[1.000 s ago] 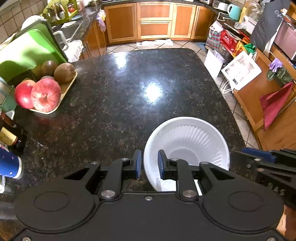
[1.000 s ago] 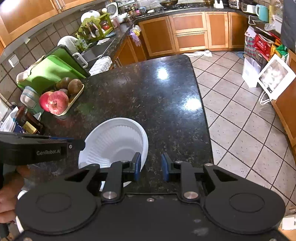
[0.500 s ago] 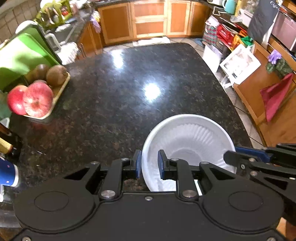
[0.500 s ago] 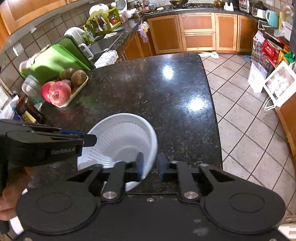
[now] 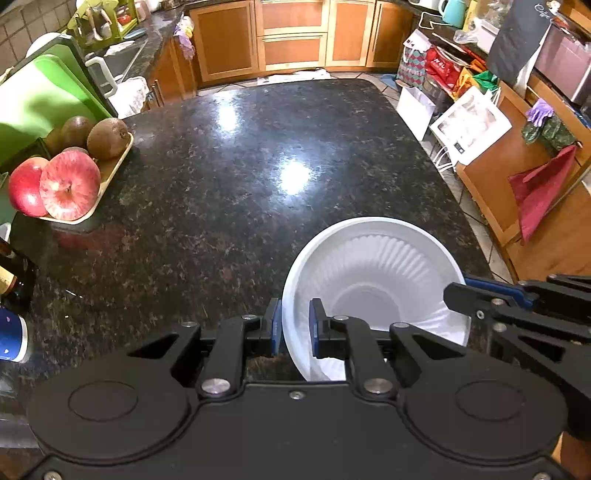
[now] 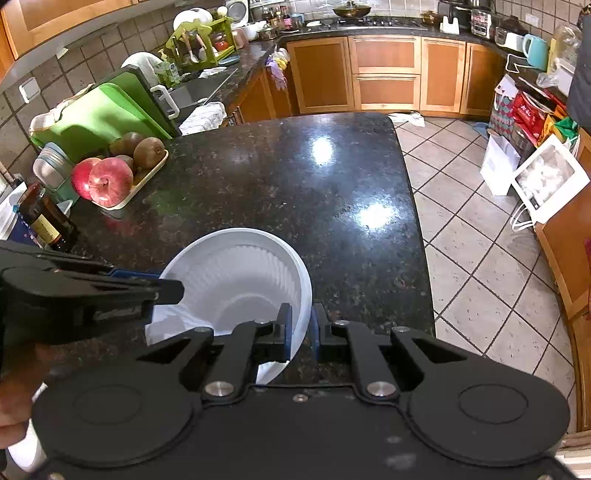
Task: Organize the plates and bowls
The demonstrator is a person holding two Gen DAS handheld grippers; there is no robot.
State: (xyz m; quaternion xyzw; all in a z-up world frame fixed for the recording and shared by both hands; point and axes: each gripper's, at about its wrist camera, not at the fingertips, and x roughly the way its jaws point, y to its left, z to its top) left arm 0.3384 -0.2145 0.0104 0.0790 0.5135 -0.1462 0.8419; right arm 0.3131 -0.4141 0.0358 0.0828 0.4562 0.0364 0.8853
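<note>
Near the front edge of the dark speckled tabletop [image 5: 229, 177], a white ribbed disposable bowl [image 5: 373, 273] is pinched on opposite sides of its rim, the left hand-held gripper [image 5: 294, 325] clamping its left edge and the right hand-held gripper [image 6: 300, 330] its right.

A home kitchen: granite island [image 5: 258, 177], wooden cabinets [image 6: 384, 74], stove (pot on it) [image 6: 376, 23].

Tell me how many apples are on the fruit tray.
2, side by side at the near end of the tray: one apple faces the camera, the other apple sits left of it. More may hide behind the kiwis.
</note>
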